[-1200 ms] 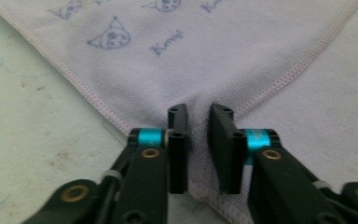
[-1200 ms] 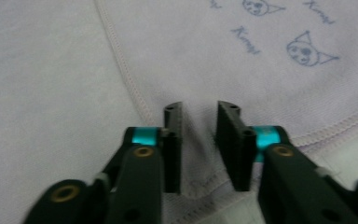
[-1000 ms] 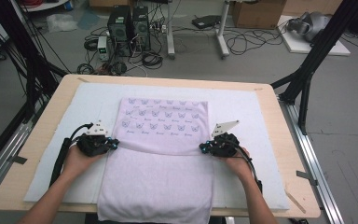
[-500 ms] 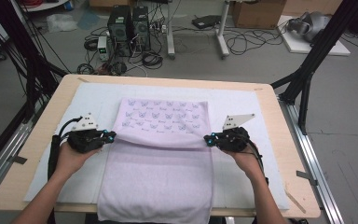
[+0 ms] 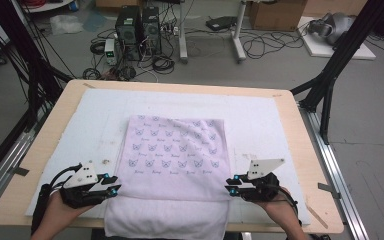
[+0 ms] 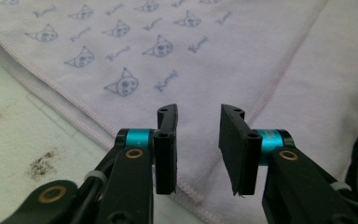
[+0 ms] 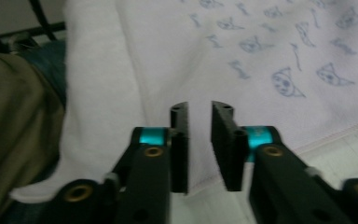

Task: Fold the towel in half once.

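Both claws have drawn back toward the person and let go, the left claw [image 5: 111, 188] and right claw [image 5: 231, 188] now spread, the folded towel [image 5: 172, 165] lying between them on the counter [image 5: 300, 150]; regripping should take both layers squarely.

One pale lilac terry towel printed with small blue cat faces [image 5: 175, 170] lies on one white foam mat [image 5: 260, 120] covering one light wooden table [image 5: 307, 150]. Two black two-jaw grippers flank the towel: the left gripper [image 5: 114, 188] and the right gripper [image 5: 231, 187].
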The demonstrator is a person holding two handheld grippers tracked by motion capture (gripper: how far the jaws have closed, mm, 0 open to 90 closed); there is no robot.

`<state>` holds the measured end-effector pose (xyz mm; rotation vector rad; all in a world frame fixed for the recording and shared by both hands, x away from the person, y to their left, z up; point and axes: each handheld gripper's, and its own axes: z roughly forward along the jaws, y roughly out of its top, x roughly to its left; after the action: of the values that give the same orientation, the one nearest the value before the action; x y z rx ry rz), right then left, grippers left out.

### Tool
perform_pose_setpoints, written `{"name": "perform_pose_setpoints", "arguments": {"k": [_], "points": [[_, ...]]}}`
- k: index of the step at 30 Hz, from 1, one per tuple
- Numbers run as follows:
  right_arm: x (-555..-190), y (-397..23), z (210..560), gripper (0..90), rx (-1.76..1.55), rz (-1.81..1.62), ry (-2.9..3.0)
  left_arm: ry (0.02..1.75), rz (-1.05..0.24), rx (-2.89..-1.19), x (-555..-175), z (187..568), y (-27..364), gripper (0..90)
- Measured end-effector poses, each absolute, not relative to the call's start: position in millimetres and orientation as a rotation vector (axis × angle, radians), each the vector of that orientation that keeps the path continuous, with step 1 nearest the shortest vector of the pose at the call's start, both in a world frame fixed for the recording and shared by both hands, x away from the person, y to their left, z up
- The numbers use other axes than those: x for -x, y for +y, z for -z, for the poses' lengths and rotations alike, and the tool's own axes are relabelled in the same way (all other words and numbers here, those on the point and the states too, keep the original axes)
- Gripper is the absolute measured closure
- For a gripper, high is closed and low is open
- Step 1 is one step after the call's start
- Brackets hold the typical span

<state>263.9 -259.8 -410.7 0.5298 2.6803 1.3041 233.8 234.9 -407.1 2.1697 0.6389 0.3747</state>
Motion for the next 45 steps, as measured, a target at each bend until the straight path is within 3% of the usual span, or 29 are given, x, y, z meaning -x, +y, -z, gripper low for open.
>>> {"name": "perform_pose_setpoints", "arguments": {"k": [5, 9, 12, 13, 14, 15, 23, 31, 34, 35, 39, 45], "points": [[-276.9, -253.3, 425.0, 61.1, -0.557, -1.296, 2.693, 0.641, -0.335, -2.189, -255.7, 421.3, 232.8, 64.8], [-283.1, -247.6, 433.4, 60.1, -0.560, -1.250, 2.731, 0.642, -0.274, -2.260, -265.6, 438.7, 227.0, 62.6], [-285.4, -242.0, 442.9, 65.9, -0.551, -1.202, 2.767, 0.622, -0.280, -2.227, -264.1, 441.8, 229.5, 70.4], [-284.7, -240.6, 443.3, 77.5, -0.548, -1.216, 2.759, 0.603, -0.294, -2.228, -261.0, 442.4, 228.4, 81.2], [-284.7, -240.6, 443.3, 77.5, -0.548, -1.216, 2.759, 0.603, -0.294, -2.228, -261.0, 442.4, 228.4, 84.9], [-285.2, -239.1, 442.9, 85.5, -0.542, -1.220, 2.779, 0.597, -0.311, -2.232, -259.3, 442.3, 227.2, 86.1], [-279.6, -244.0, 421.4, 87.9, -0.519, -1.281, 2.713, 0.605, -0.353, -2.171, -248.2, 419.4, 236.9, 87.8], [-248.5, -246.4, 393.5, 87.9, -0.433, -1.367, 2.683, 0.573, -0.350, -2.138, -200.4, 395.2, 251.5, 87.8], [-229.9, -248.4, 395.5, 86.1, -0.406, -1.396, 2.722, 0.559, -0.330, -2.153, -185.2, 396.9, 252.5, 85.2], [-225.0, -249.6, 397.6, 79.5, -0.419, -1.400, 2.731, 0.563, -0.340, -2.158, -183.8, 398.8, 251.4, 70.3], [-233.8, -250.6, 399.5, 73.2, -0.449, -1.401, 2.710, 0.585, -0.344, -2.163, -196.6, 406.4, 248.2, 64.5], [-277.3, -243.6, 403.3, 66.3, -0.525, -1.365, 2.706, 0.611, -0.376, -2.142, -237.6, 407.6, 240.7, 60.1]]}}
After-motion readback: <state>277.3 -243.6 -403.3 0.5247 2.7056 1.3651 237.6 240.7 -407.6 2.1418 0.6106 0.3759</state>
